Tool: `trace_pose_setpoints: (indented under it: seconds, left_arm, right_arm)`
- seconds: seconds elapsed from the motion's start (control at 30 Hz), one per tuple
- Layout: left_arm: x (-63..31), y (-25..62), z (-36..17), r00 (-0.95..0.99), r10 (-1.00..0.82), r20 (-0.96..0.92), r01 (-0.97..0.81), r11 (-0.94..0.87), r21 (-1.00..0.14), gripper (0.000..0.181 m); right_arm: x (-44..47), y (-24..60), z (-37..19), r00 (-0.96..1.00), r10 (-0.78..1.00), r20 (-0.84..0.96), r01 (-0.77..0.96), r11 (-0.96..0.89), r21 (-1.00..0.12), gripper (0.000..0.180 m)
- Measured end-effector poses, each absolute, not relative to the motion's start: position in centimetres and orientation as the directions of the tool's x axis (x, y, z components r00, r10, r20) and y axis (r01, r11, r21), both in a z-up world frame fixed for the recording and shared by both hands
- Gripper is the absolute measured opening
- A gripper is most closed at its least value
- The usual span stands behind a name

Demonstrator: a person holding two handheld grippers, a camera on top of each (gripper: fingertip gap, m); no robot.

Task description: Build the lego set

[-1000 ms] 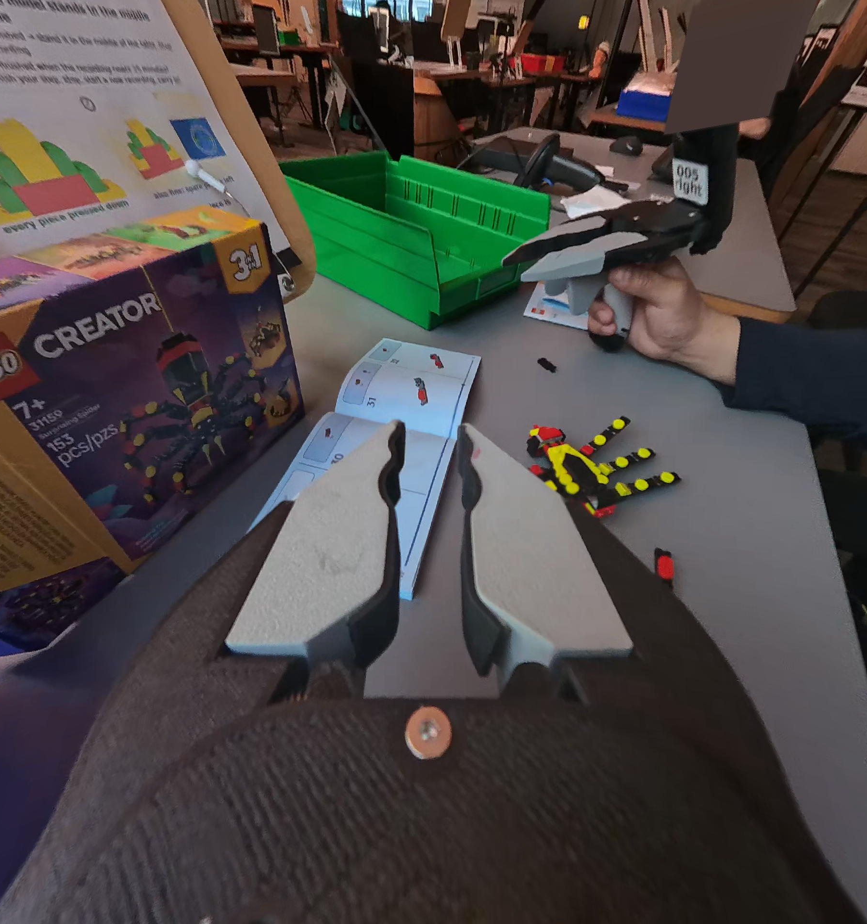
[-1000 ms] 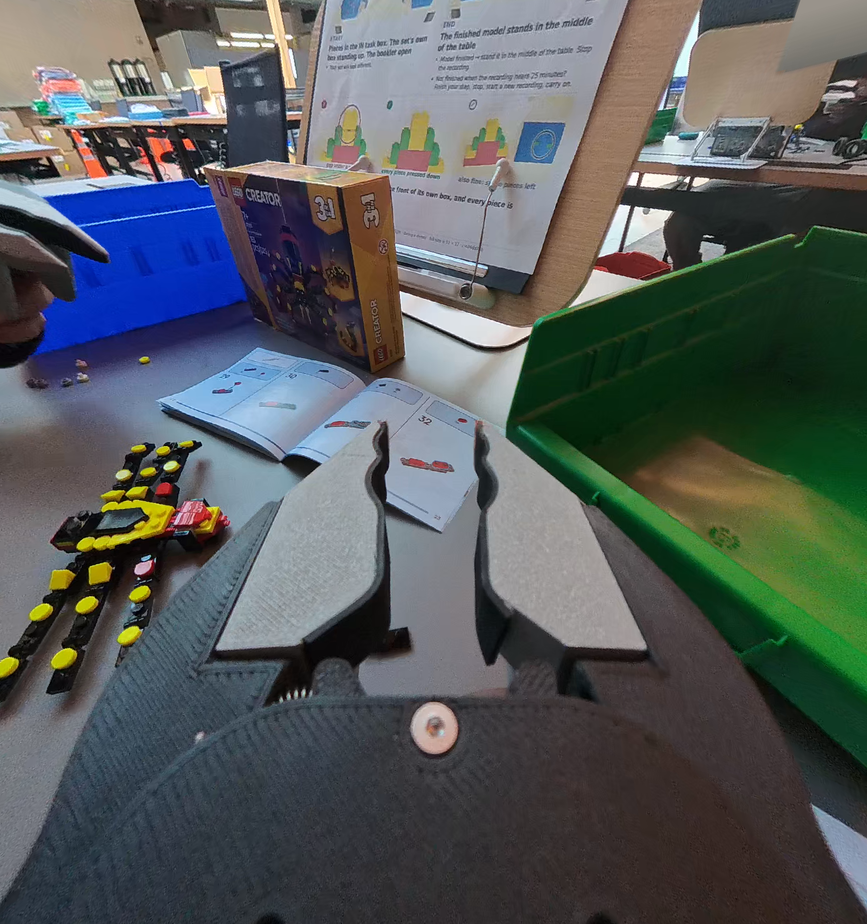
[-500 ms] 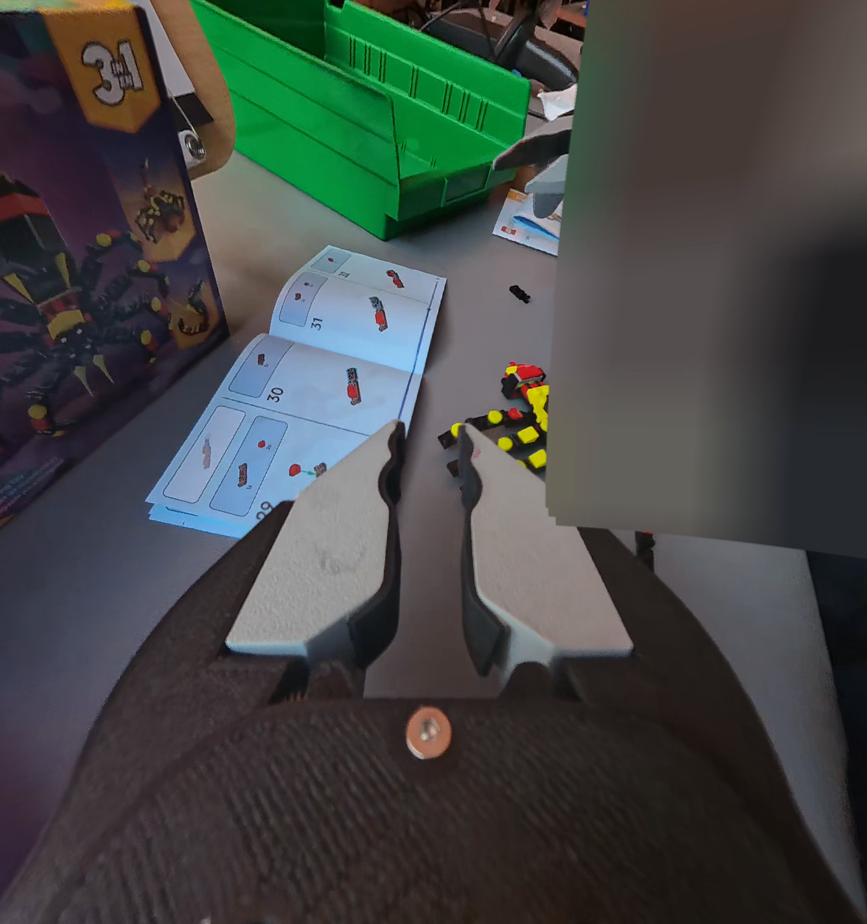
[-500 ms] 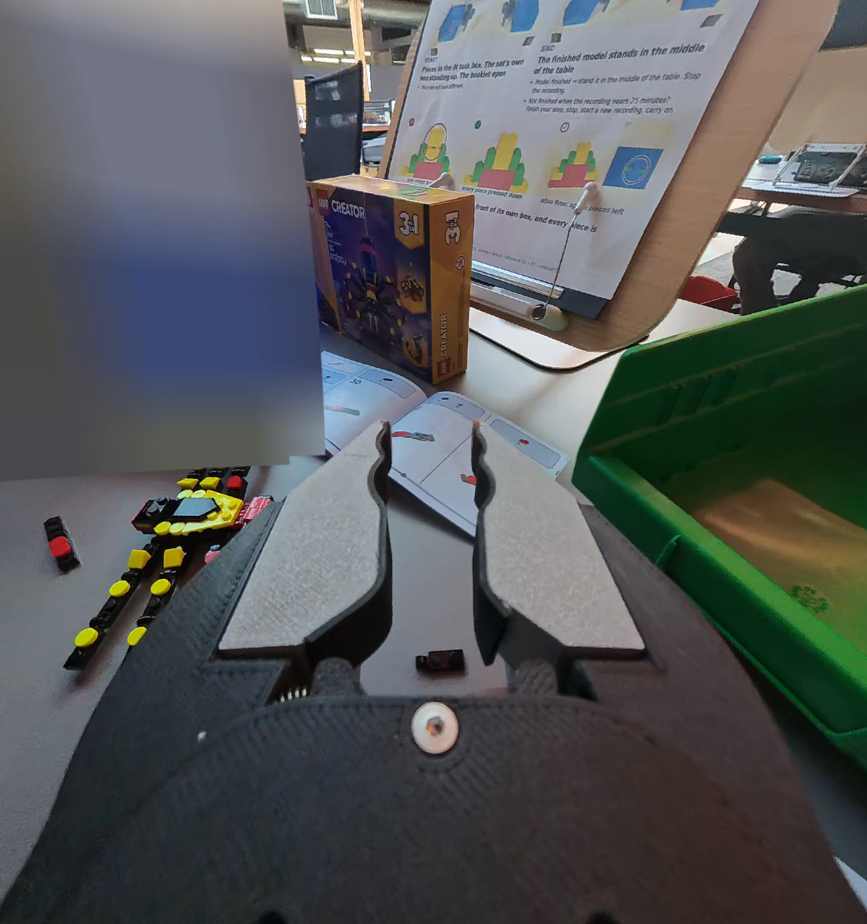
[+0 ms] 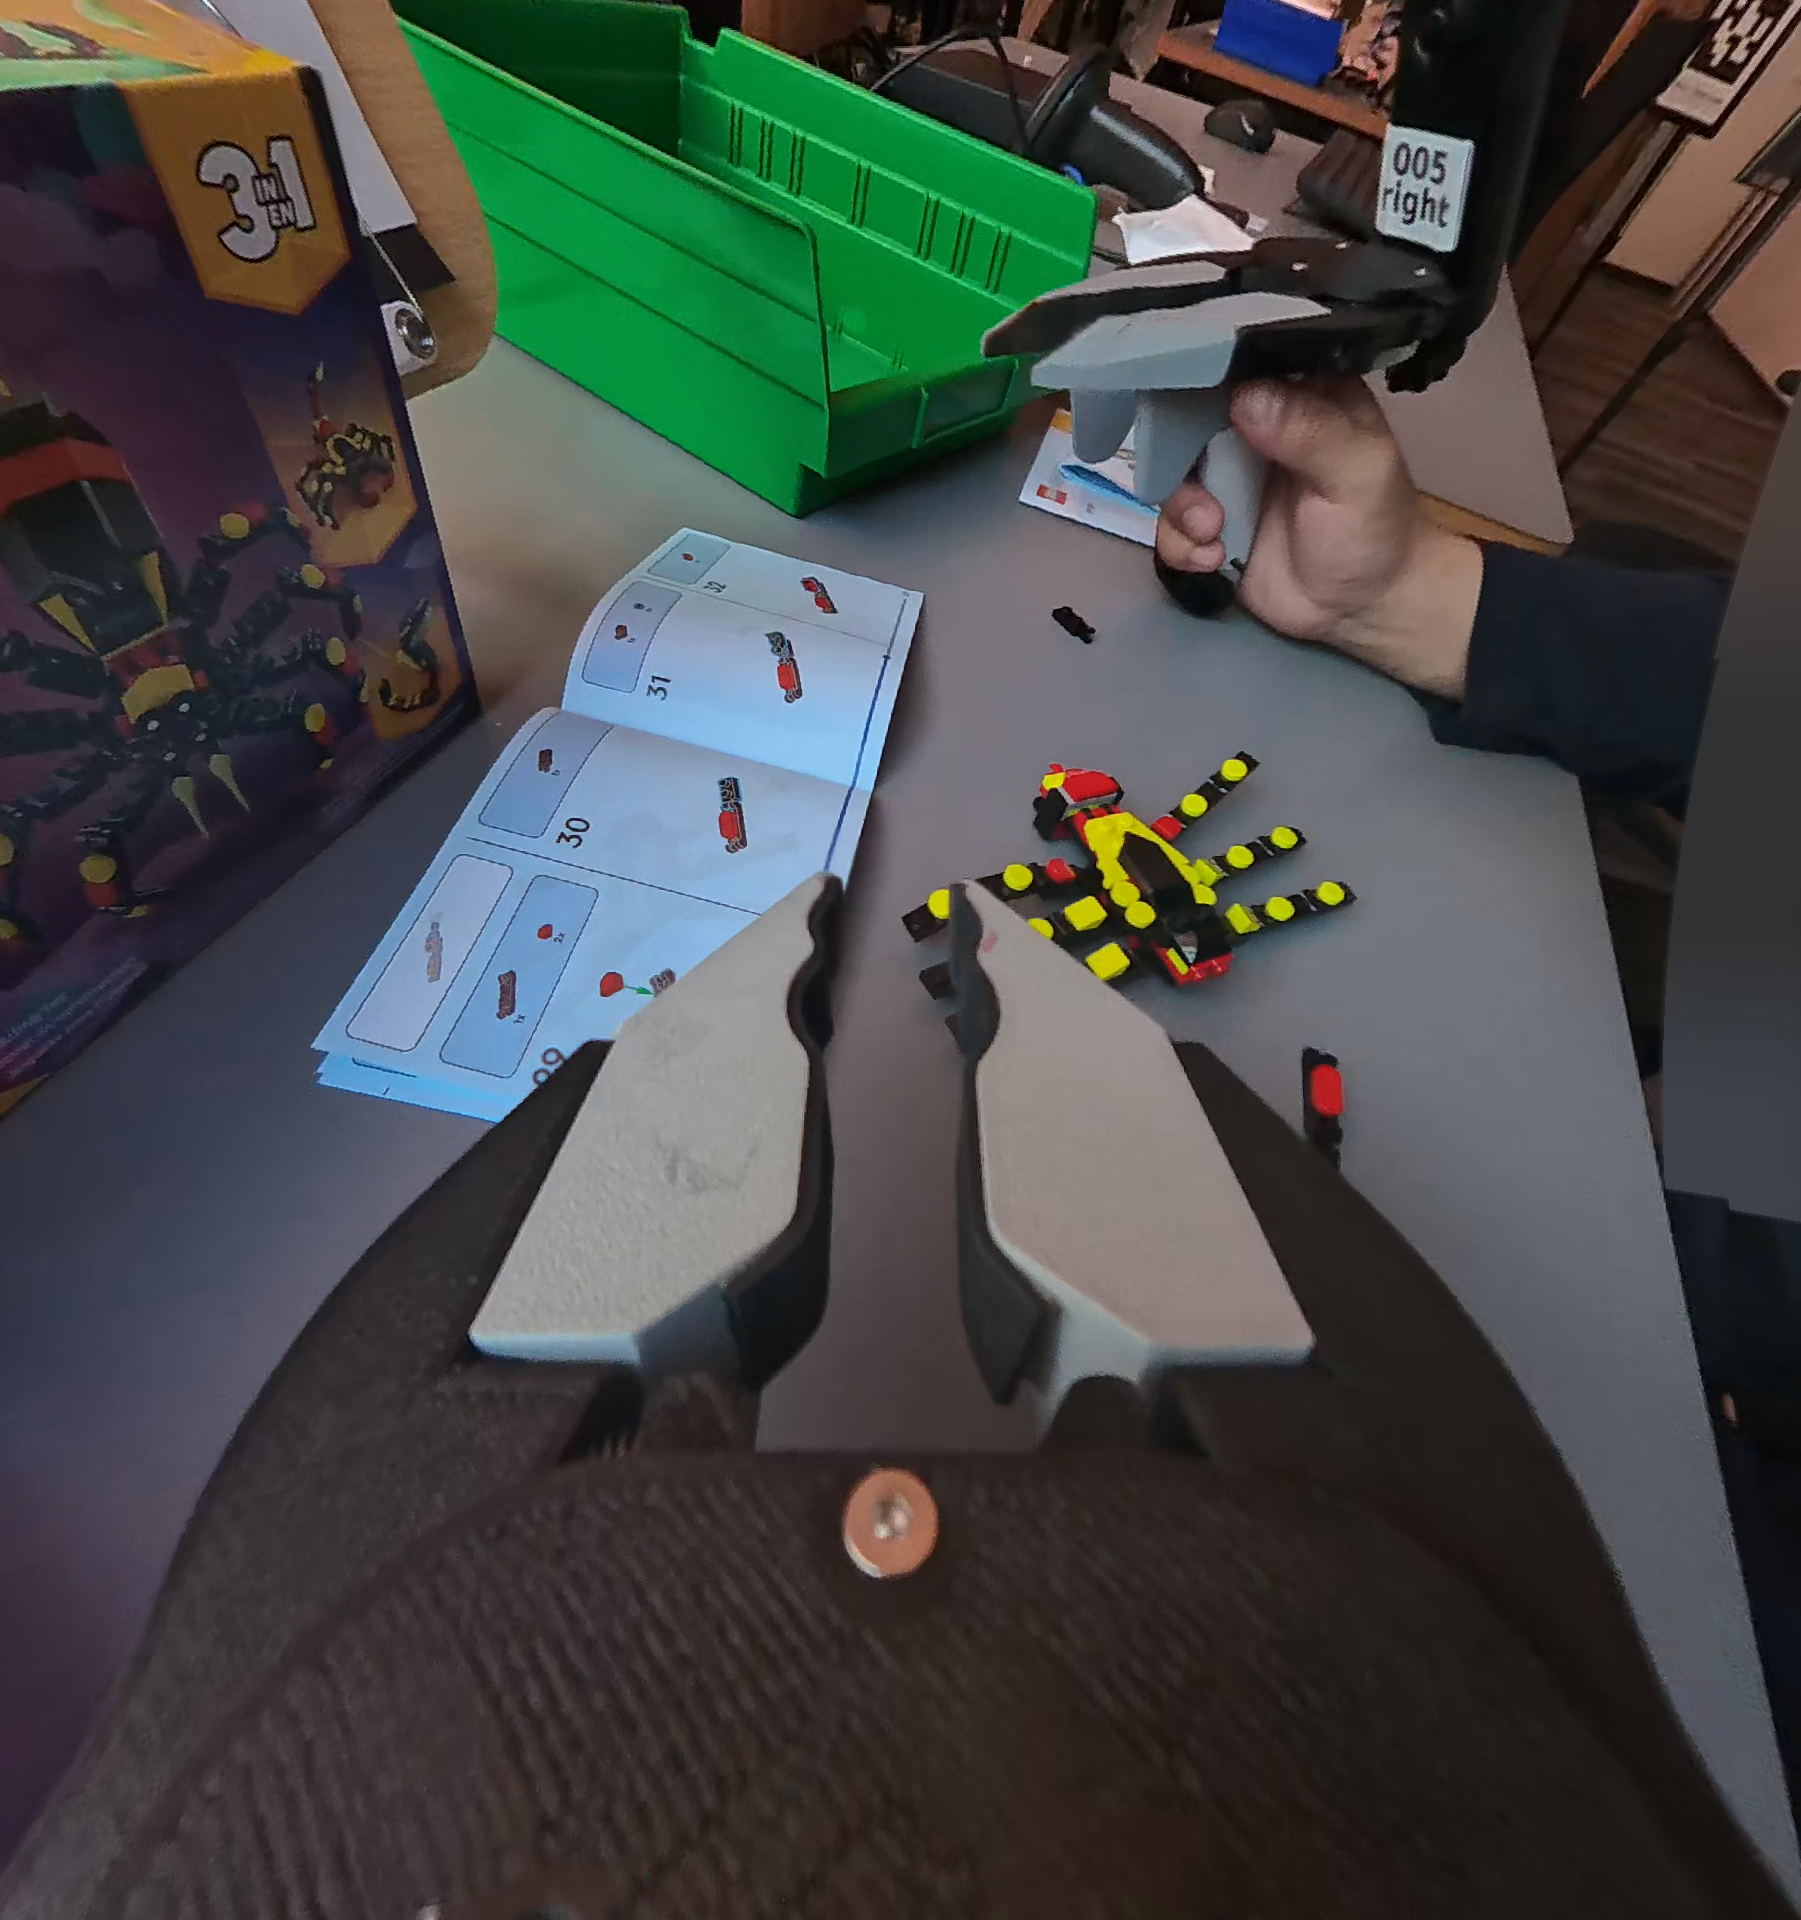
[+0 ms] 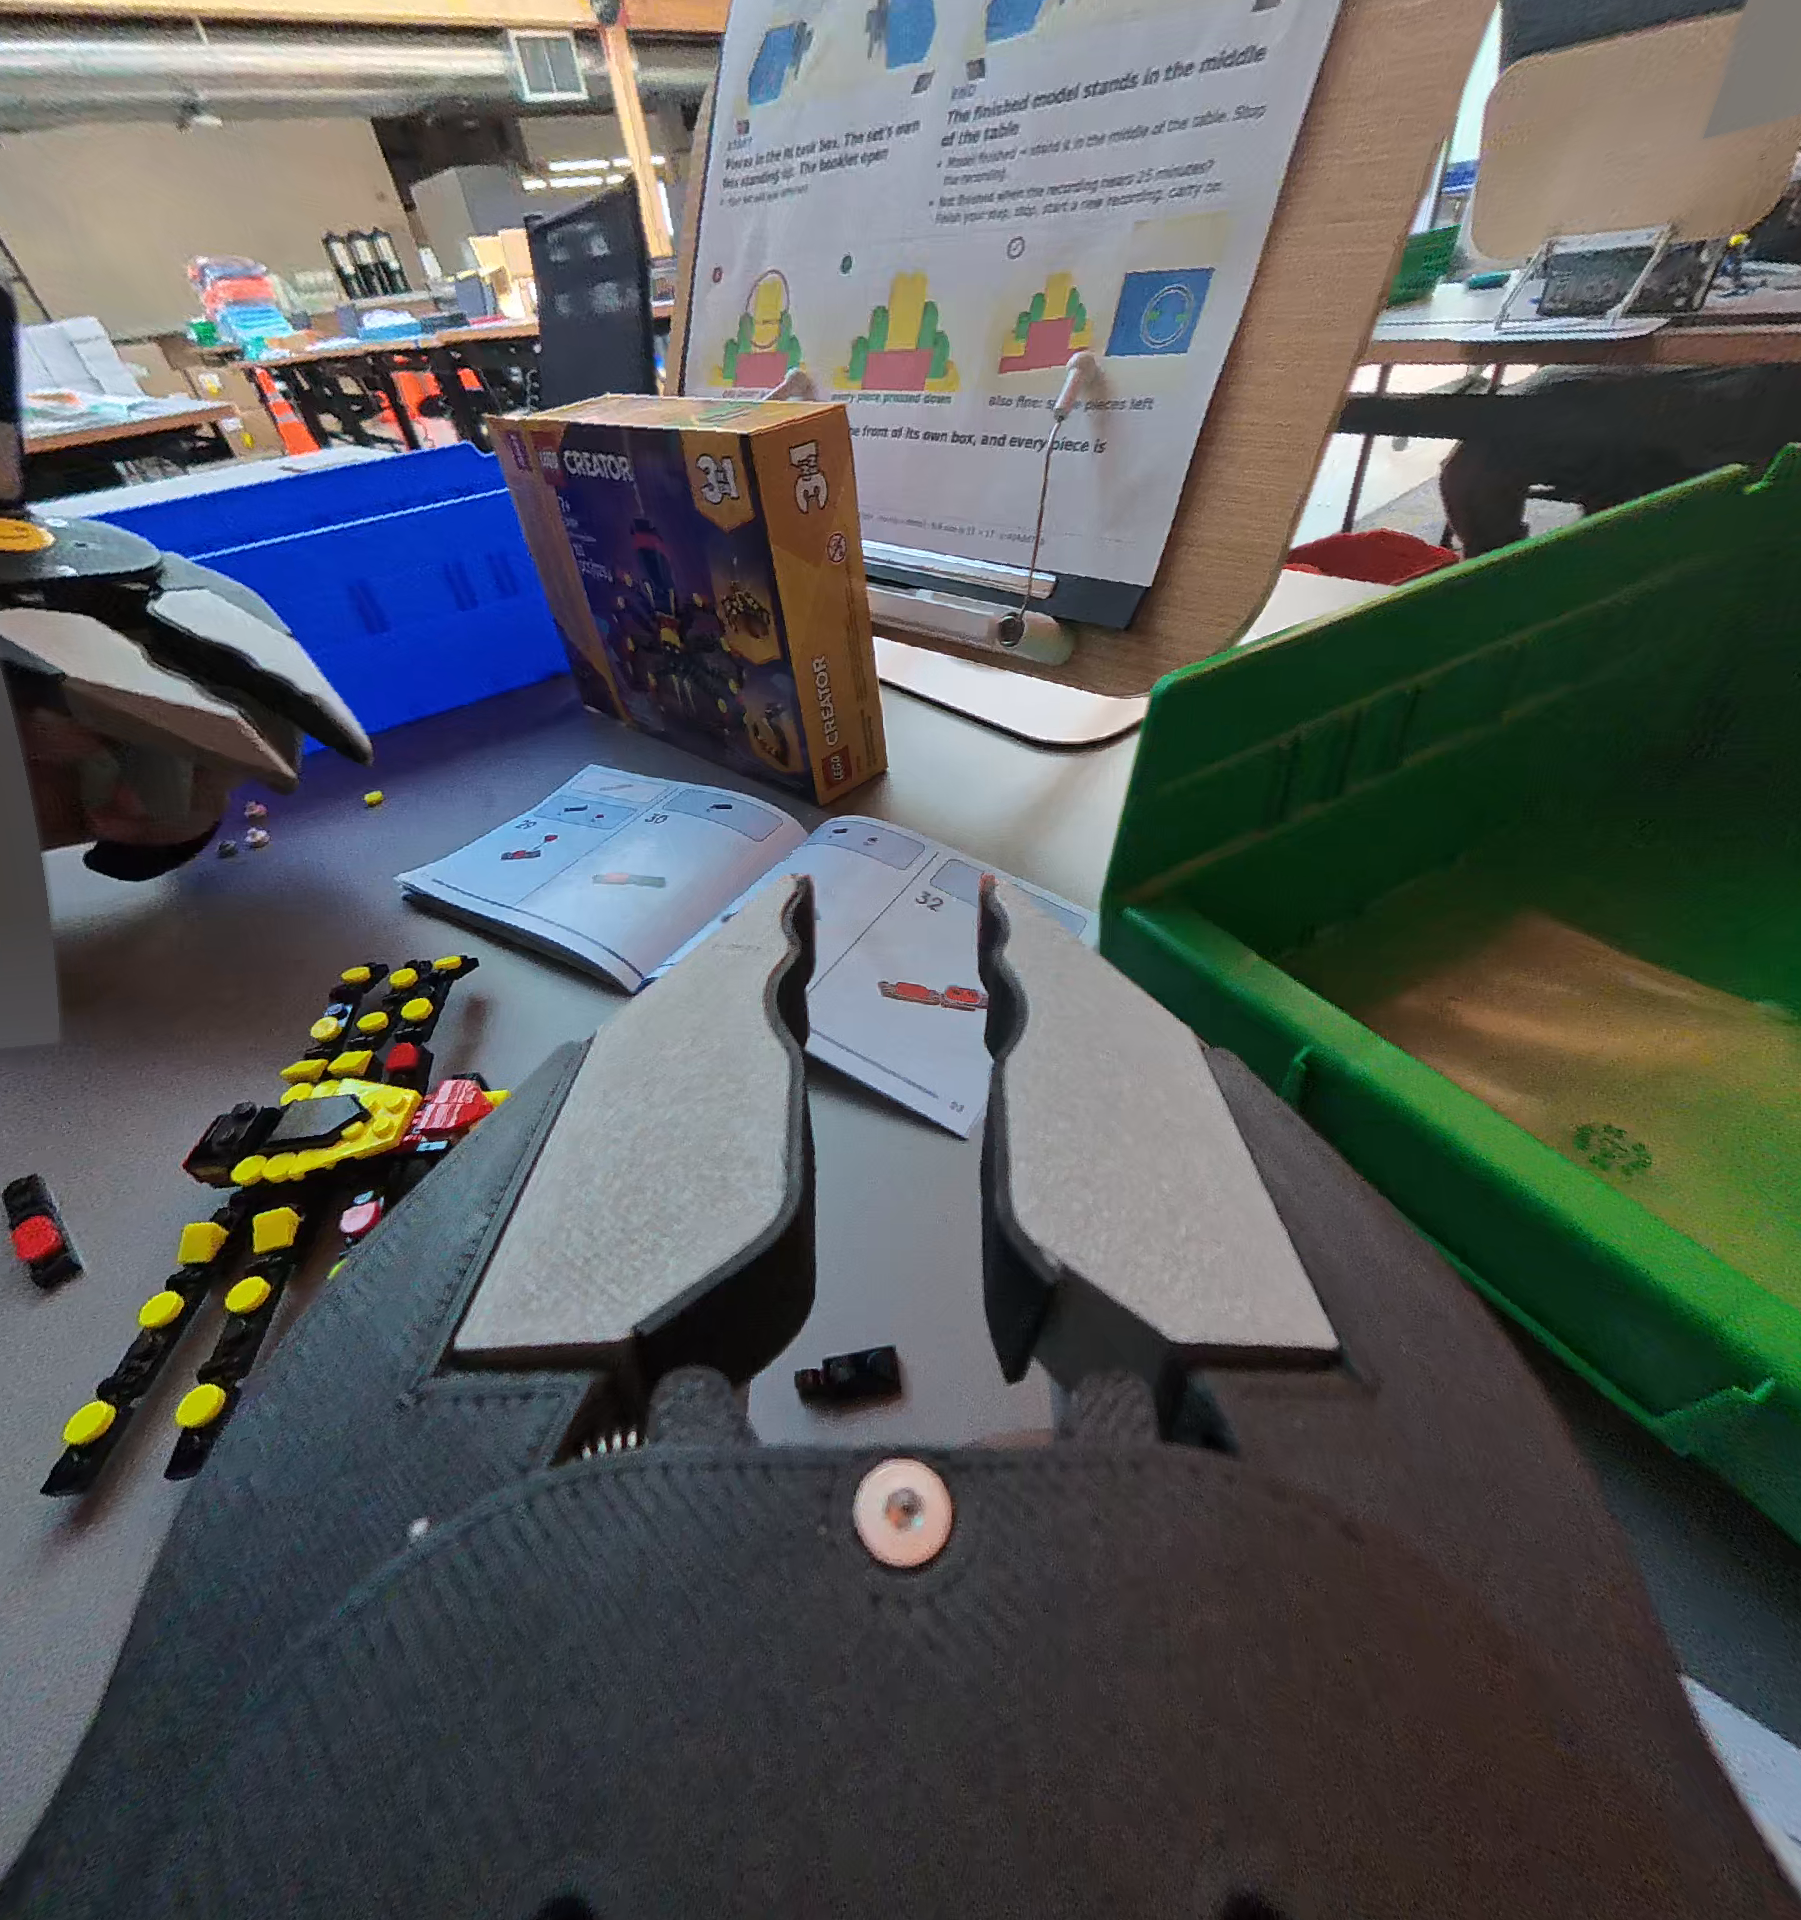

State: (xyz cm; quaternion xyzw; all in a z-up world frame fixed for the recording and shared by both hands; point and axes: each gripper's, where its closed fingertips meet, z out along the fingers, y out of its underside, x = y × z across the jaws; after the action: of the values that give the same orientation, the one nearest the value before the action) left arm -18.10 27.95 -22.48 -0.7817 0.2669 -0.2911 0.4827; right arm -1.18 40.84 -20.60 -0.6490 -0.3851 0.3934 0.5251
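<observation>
The part-built spider model (image 5: 1135, 883), black with yellow studs and a red end, lies flat on the grey table (image 5: 1447, 1195); it also shows in the right wrist view (image 6: 324, 1143). My left gripper (image 5: 896, 904) is open and empty, its tips just left of the model's legs. My right gripper (image 6: 891, 904) is open and empty, hovering over the booklet's edge. A small black piece (image 6: 849, 1371) lies on the table between its finger bases; it also shows in the left wrist view (image 5: 1072, 621). A black piece with a red stud (image 5: 1322, 1091) lies near the model, also seen in the right wrist view (image 6: 39, 1236).
The open instruction booklet (image 5: 667, 810) lies left of the model. The set's box (image 5: 148, 520) stands behind it. A green bin (image 6: 1498, 935) is close on the right, a blue bin (image 6: 376, 582) far left with small loose pieces (image 6: 252, 831) before it. An instruction board (image 6: 979, 260) stands behind. Spacing between my two grippers at the tips: around 20 cm.
My left gripper has come lower and closer to the model and booklet. My right gripper has drawn back, so the small black piece now shows between its finger bases. Both stay open.
</observation>
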Motion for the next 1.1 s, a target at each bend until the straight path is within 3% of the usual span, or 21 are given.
trace_pose_setpoints:
  seconds: [0.37, 1.1]
  left_arm:
    - [-18.0, 27.8, -22.1, 0.714, -0.694, 0.088, -0.211, -0.335, -0.918, 0.016]
    - [-17.5, 27.5, -22.6, 0.701, -0.706, 0.102, -0.236, -0.365, -0.901, 0.015]
  right_arm:
    - [-0.2, 41.8, -20.5, 0.452, 0.884, -0.120, 0.063, -0.165, -0.984, 0.028]
    - [-0.6, 42.5, -21.3, 0.444, 0.892, -0.091, 0.133, -0.166, -0.977, 0.024]
